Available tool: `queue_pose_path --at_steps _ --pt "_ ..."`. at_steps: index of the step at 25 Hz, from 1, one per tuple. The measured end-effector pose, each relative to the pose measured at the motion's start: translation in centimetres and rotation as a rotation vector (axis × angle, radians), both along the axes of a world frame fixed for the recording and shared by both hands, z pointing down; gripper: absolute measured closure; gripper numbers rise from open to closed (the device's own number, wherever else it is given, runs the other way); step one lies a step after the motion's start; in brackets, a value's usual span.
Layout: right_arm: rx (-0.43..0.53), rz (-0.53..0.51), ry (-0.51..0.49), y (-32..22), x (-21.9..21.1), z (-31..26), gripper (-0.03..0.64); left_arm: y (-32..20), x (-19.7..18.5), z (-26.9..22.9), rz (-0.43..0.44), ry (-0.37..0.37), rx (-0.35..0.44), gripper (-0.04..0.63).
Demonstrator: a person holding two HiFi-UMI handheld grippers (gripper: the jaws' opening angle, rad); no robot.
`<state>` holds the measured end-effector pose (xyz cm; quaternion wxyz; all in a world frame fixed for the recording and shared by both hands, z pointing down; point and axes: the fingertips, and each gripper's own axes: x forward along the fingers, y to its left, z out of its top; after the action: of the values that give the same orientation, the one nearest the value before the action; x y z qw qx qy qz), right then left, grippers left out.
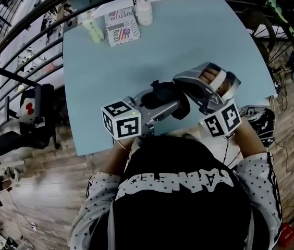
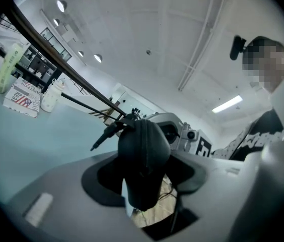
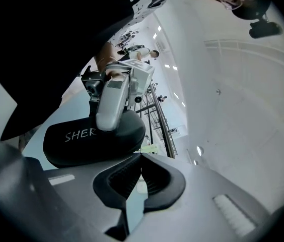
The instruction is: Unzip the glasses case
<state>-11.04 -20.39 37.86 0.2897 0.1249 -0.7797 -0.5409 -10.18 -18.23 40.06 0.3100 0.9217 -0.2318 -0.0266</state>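
The black glasses case (image 1: 163,97) hangs over the near part of the light-blue table (image 1: 188,40), close to the person. My left gripper (image 1: 156,106) comes in from the left and is shut on it. In the left gripper view the case (image 2: 144,155) stands end-on between the jaws, with a thin black pull tab (image 2: 105,134) sticking out to the left. My right gripper (image 1: 178,82) lies over the case's right end. Its jaws are shut, tips (image 3: 141,158) against the case's lower edge (image 3: 81,145); nothing shows between them. One left finger (image 3: 111,105) clamps over the lettered side.
At the table's far edge stand a pale green bottle (image 1: 93,27), a white bottle (image 1: 143,10) and a printed packet (image 1: 122,26). A dark curved railing (image 1: 43,20) runs behind the table. A chair (image 1: 35,116) stands to the left on the wooden floor.
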Motion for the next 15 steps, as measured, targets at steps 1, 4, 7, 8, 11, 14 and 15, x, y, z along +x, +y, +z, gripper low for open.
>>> queue_pose_path --at_steps 1,4,7,8,11,14,15 --pt "0.004 -0.004 0.006 0.0 0.0 0.0 0.609 0.0 0.1 0.1 0.01 -0.013 0.001 0.595" --pt "0.013 -0.017 0.022 0.2 -0.1 0.0 0.609 0.2 0.4 0.4 0.036 -0.057 0.007 0.595" --pt "0.024 -0.033 0.041 0.3 -0.1 0.1 0.609 0.3 0.7 0.9 0.064 -0.116 0.016 0.595" --pt "0.03 -0.037 0.05 0.4 -0.1 0.1 0.609 0.4 0.8 1.1 0.071 -0.133 0.018 0.595" --pt "0.042 -0.047 0.072 0.5 -0.1 0.4 0.609 0.4 1.0 1.7 0.087 -0.171 0.021 0.595" --pt "0.059 -0.056 0.098 0.6 -0.1 0.9 0.609 0.4 1.2 2.3 0.096 -0.212 0.031 0.595" --pt "0.067 -0.06 0.107 0.7 0.0 1.0 0.609 0.5 1.2 2.6 0.1 -0.229 0.036 0.595"
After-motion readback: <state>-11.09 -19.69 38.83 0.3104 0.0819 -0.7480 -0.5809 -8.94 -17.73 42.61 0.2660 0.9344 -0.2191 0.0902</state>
